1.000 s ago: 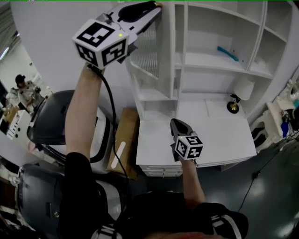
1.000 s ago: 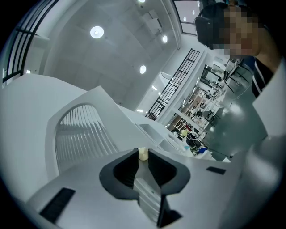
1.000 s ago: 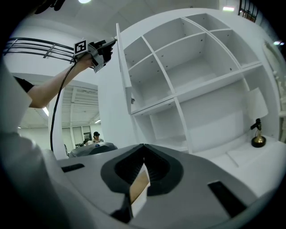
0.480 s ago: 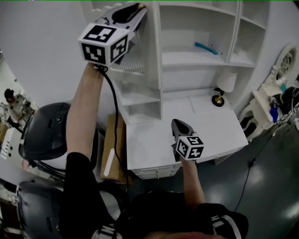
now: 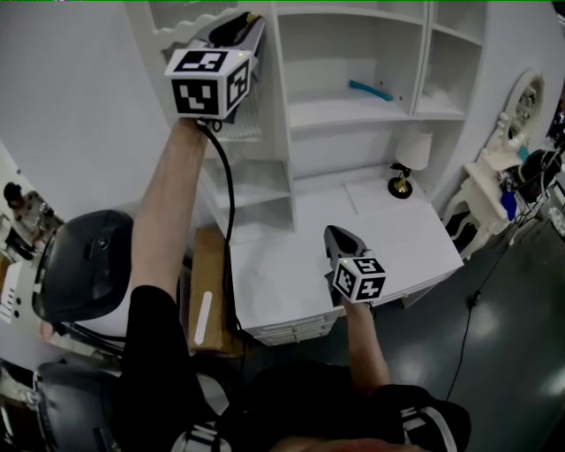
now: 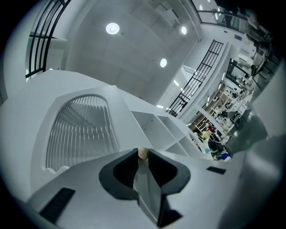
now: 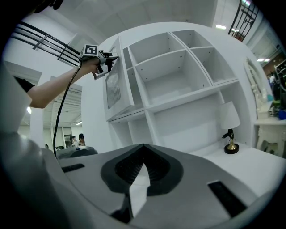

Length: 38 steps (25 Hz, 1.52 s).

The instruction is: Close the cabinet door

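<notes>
The white cabinet door (image 5: 253,104) with a ribbed glass panel (image 6: 82,129) stands ajar at the left side of the shelf cabinet (image 5: 353,115). My left gripper (image 5: 250,21) is raised to the door's edge. In the left gripper view its jaws (image 6: 143,154) are shut on the door's small cream knob (image 6: 143,152). The right gripper view shows that left gripper (image 7: 111,58) holding the door (image 7: 117,87) out from the cabinet front. My right gripper (image 5: 339,235) hovers low over the white desk (image 5: 282,282), its jaws (image 7: 142,159) shut with nothing between them.
A small lamp (image 5: 408,161) stands on the desk at the back right. A teal object (image 5: 371,90) lies on a shelf. A cardboard box (image 5: 208,300) and a black chair (image 5: 84,265) are left of the desk. A cluttered side table (image 5: 508,181) stands at the right.
My left gripper has moved sideways with the knob, and the door has swung nearer the cabinet front. The right gripper holds about the same place in view while the desk has shifted under it.
</notes>
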Tool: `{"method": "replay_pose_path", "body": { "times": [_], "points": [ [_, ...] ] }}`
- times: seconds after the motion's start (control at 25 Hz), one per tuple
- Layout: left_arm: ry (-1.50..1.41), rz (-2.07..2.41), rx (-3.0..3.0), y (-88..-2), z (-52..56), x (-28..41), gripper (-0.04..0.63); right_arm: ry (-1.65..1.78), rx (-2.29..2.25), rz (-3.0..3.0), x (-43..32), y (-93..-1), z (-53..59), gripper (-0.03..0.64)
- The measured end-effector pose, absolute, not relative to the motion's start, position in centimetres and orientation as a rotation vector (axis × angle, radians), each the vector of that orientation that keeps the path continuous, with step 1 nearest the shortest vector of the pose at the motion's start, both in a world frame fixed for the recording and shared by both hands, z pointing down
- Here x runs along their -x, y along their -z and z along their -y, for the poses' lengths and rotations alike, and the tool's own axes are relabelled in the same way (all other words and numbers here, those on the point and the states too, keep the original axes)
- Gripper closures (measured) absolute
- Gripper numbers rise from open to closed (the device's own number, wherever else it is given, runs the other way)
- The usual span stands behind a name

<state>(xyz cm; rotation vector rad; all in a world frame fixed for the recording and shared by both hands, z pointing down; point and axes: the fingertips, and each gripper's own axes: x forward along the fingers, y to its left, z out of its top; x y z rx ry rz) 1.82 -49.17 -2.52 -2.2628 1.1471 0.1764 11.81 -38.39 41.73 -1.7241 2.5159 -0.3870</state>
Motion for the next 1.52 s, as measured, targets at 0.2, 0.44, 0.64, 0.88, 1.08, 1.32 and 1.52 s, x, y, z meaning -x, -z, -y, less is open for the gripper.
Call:
{"method": "replay_pose_path", "body": {
  "times": [0.2,0.44,0.64,0.88,1.08,1.32,1.52],
  "points": [
    [-0.225,-1.192,2.261,2.3,50.3,-2.0,0.515,0.403,1.752,-2.495,-12.4,-42.3,38.1,0.600],
    [-0.247,-1.247,2.251,2.4,52.2,-2.5,0.514,0.411,1.768,-2.467,-13.1,-42.3,38.7,0.600],
    [-0.256,-1.276,2.247,2.3,53.4,-2.6,0.512,0.421,1.784,-2.452,-13.5,-42.8,38.8,0.600],
    [-0.305,-1.302,2.261,2.3,54.6,-2.8,0.511,0.432,1.785,-2.459,-13.1,-43.3,38.9,0.600],
    [-0.275,-1.331,2.255,2.3,55.9,-2.9,0.509,0.459,1.806,-2.441,-14.0,-44.0,39.2,0.600],
    [-0.270,-1.380,2.226,2.2,57.1,-3.0,0.508,0.473,1.800,-2.435,-14.0,-44.4,39.7,0.600],
    [-0.250,-1.408,2.212,2.1,58.0,-3.1,0.508,0.478,1.799,-2.441,-13.9,-44.7,40.3,0.600]
  ]
}}
